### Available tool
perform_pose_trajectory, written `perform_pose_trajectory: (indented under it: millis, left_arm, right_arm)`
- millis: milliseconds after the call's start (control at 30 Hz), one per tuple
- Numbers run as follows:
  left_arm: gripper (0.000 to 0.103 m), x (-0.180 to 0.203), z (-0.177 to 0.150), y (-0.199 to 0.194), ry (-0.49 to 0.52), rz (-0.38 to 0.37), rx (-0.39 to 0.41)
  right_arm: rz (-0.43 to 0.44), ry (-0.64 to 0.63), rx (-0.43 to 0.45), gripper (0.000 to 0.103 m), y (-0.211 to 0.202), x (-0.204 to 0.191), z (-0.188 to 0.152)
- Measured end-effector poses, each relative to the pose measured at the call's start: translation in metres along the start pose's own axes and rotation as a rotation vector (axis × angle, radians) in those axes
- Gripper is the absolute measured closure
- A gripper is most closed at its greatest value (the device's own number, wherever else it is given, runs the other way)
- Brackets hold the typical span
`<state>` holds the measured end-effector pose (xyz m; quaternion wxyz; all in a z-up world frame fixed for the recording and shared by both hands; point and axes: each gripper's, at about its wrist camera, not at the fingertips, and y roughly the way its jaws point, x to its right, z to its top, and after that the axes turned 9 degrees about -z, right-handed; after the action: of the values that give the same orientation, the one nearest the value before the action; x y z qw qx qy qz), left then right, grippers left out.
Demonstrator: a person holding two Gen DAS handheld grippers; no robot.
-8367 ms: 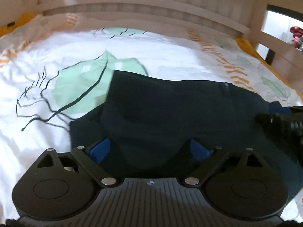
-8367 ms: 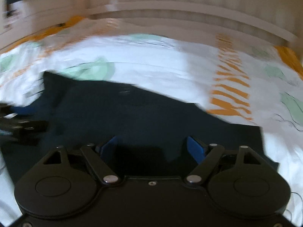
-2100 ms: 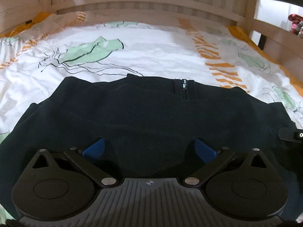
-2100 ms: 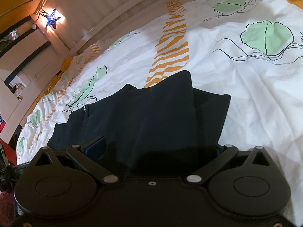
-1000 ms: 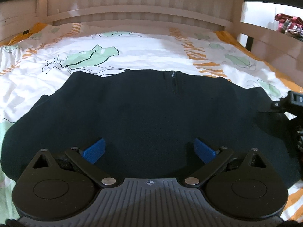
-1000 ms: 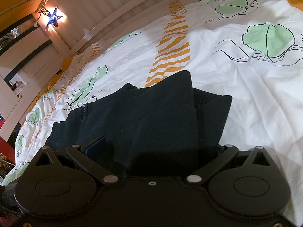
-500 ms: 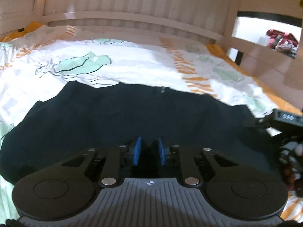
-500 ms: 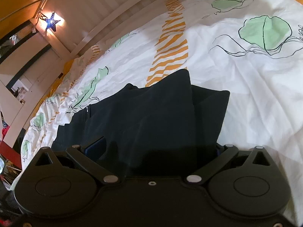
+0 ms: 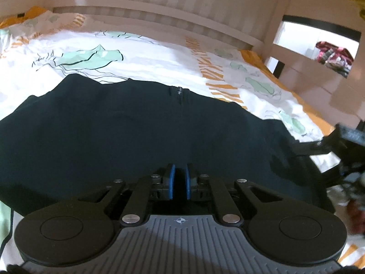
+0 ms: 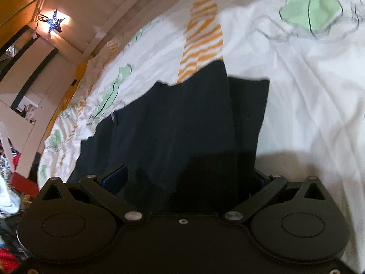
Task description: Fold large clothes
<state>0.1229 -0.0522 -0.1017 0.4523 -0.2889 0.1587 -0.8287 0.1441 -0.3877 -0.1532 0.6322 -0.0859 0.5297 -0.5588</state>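
Left gripper (image 9: 179,183) pinched on the near hem of the dark pullover (image 9: 127,132); right gripper (image 10: 189,180) spread wide, folded sleeve end (image 10: 246,114) lying between the pads, not clamped. Pullover spread flat across the patterned bedsheet (image 9: 148,61), collar zip (image 9: 179,92) at the far edge, centre. Probably best to close right on the sleeve layers before lifting, raise both ends level, keep hem taut, avoid dragging cloth over the sheet.

Both wrist views low, close over dark garment (image 9: 127,132), shared.
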Motion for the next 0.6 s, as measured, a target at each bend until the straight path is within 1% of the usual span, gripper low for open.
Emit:
perform_pose_trajectory:
  millis: [133, 200, 267, 300, 333, 367, 400, 433, 467, 533, 600]
  left_arm:
    - [0.093, -0.002, -0.003, 0.005, 0.005, 0.005, -0.004]
    - [0.092, -0.001, -0.006, 0.005, 0.020, 0.009, -0.002]
    - [0.092, 0.001, -0.007, 0.005, 0.032, 0.014, 0.002]
    - [0.092, 0.001, -0.008, 0.005, 0.034, 0.015, 0.004]
    - [0.092, 0.001, -0.008, 0.004, 0.032, 0.015, 0.006]
    - [0.092, 0.000, -0.009, 0.004, 0.028, 0.013, 0.007]
    - [0.092, 0.000, -0.009, 0.004, 0.025, 0.012, 0.008]
    - [0.092, 0.000, -0.009, 0.004, 0.024, 0.011, 0.008]
    - [0.092, -0.001, -0.010, 0.004, 0.022, 0.010, 0.009]
    - [0.092, -0.002, -0.009, 0.004, 0.016, 0.007, 0.008]
    - [0.092, -0.002, -0.008, 0.004, 0.014, 0.007, 0.005]
  right_arm:
    - [0.065, 0.090, -0.074, 0.001, 0.001, 0.006, 0.001]
    - [0.085, 0.133, -0.078, 0.001, 0.002, 0.011, 0.001]
    - [0.096, 0.160, -0.064, 0.006, 0.001, 0.014, 0.000]
    - [0.078, 0.159, -0.061, 0.022, 0.001, 0.015, -0.001]
    - [0.039, 0.157, -0.059, 0.043, 0.001, 0.015, -0.002]
    - [0.001, 0.154, -0.053, 0.053, 0.001, 0.014, -0.003]
    - [0.007, 0.156, -0.049, 0.064, 0.000, 0.015, -0.003]
    - [0.028, 0.163, -0.041, 0.072, -0.001, 0.014, -0.004]
    - [0.032, 0.153, -0.035, 0.073, -0.003, 0.012, -0.004]
    - [-0.003, 0.074, -0.008, 0.074, -0.008, -0.004, -0.003]
    - [-0.006, 0.035, 0.010, 0.075, -0.016, -0.016, -0.002]
